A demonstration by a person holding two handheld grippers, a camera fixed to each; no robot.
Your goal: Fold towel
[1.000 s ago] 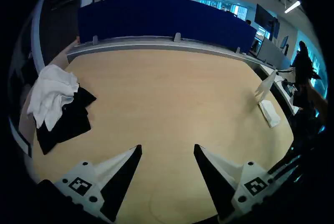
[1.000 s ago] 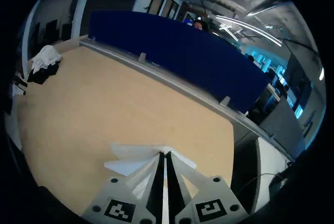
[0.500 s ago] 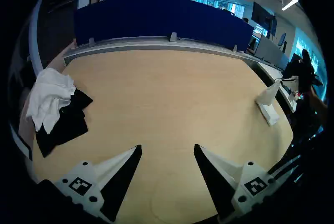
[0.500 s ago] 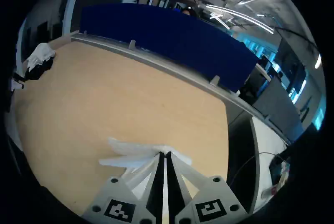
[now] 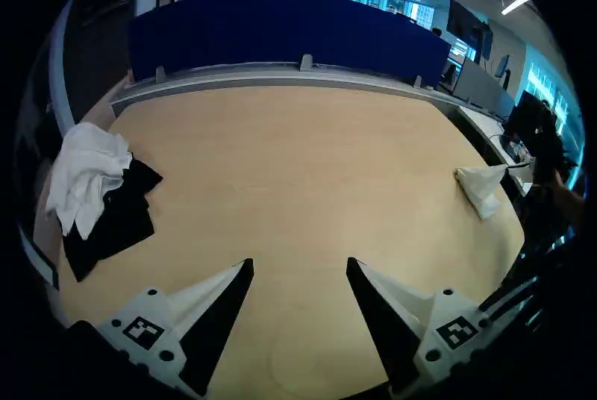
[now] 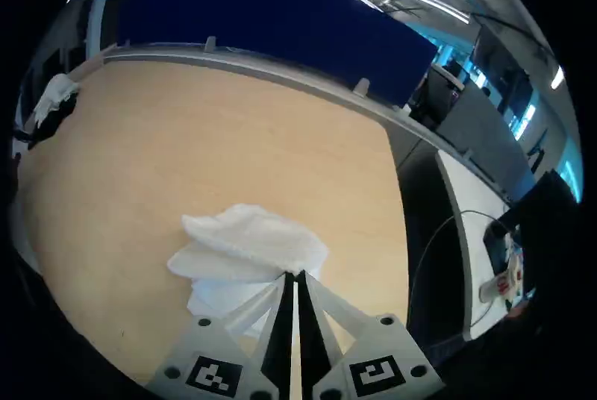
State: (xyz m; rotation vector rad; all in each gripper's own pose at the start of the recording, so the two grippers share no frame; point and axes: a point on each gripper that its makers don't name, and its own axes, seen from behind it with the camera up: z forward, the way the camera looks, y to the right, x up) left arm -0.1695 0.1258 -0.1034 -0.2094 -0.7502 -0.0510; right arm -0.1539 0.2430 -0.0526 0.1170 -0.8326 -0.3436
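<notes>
— What is changing at the right gripper (image 6: 295, 275)?
— Its fingers are pressing together on the near edge of the towel (image 6: 250, 239). The white cloth is now sagging and spreading over the wooden table (image 6: 186, 131). A second ago it was hanging thin and taut.
— And the left gripper (image 5: 298, 260)?
— It is hovering with its fingers wide apart, gripping nothing. From there the towel (image 5: 477, 185) is lying bunched near the table's right edge, no longer peaked.
— Any writing?
— Only square black-and-white markers (image 5: 143, 331) on the fingers.

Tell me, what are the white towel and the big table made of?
The crumpled white towel looks like cotton terry: fuzzy, matte, soft folds. The big light-brown table looks like smooth wood-pattern laminate with faint grain; real wood or not, I cannot tell.
</notes>
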